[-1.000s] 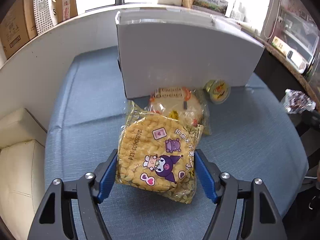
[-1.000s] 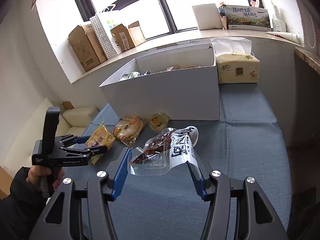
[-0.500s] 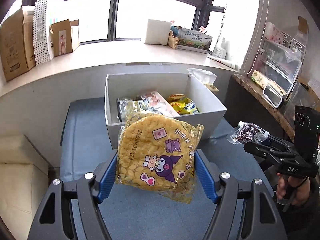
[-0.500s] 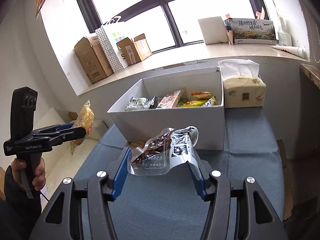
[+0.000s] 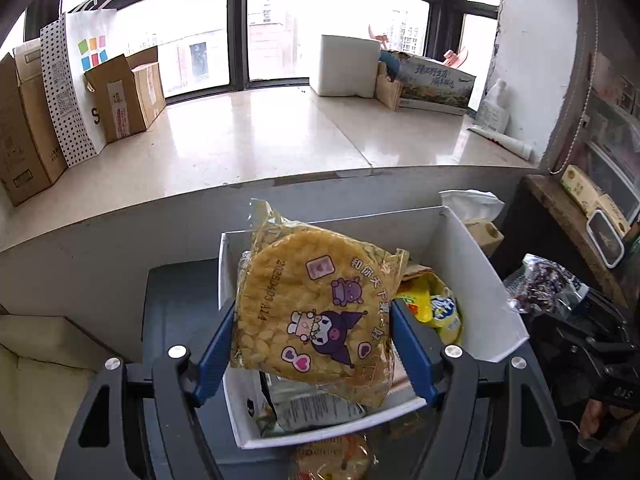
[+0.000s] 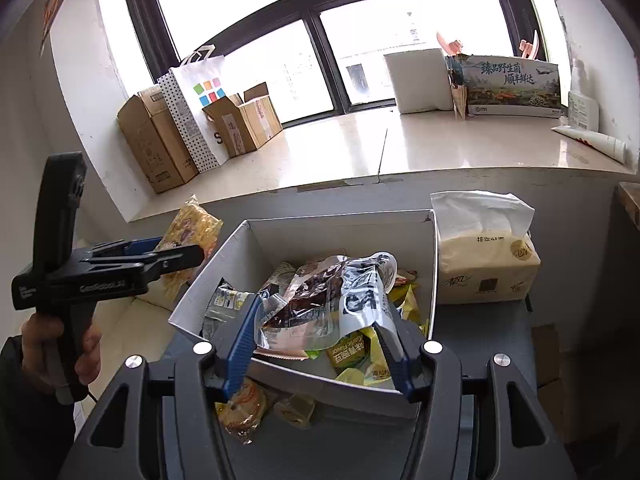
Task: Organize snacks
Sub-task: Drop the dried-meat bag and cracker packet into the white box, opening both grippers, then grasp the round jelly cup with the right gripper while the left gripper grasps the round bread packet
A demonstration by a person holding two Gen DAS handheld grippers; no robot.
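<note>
My left gripper (image 5: 312, 344) is shut on a yellow cracker packet (image 5: 316, 308) with a purple cartoon figure and holds it above the open white box (image 5: 480, 276). The box holds several snack packets. My right gripper (image 6: 320, 332) is shut on a clear packet of dark snack (image 6: 328, 300) and holds it over the same white box (image 6: 332, 236). The left gripper (image 6: 180, 256) with its yellow packet (image 6: 192, 228) also shows in the right wrist view, left of the box. The right gripper's packet (image 5: 544, 284) shows at the right in the left wrist view.
Two wrapped snacks (image 6: 244, 404) lie on the blue table (image 6: 360, 448) in front of the box. A tissue pack (image 6: 484, 264) stands right of the box. Cardboard boxes (image 5: 124, 100) and a white bag (image 5: 80, 84) stand on the window ledge. A cream seat (image 5: 36, 368) is at the left.
Both grippers have risen and moved forward with their packets, from low over the table to above the open box. Their grip has not changed.
</note>
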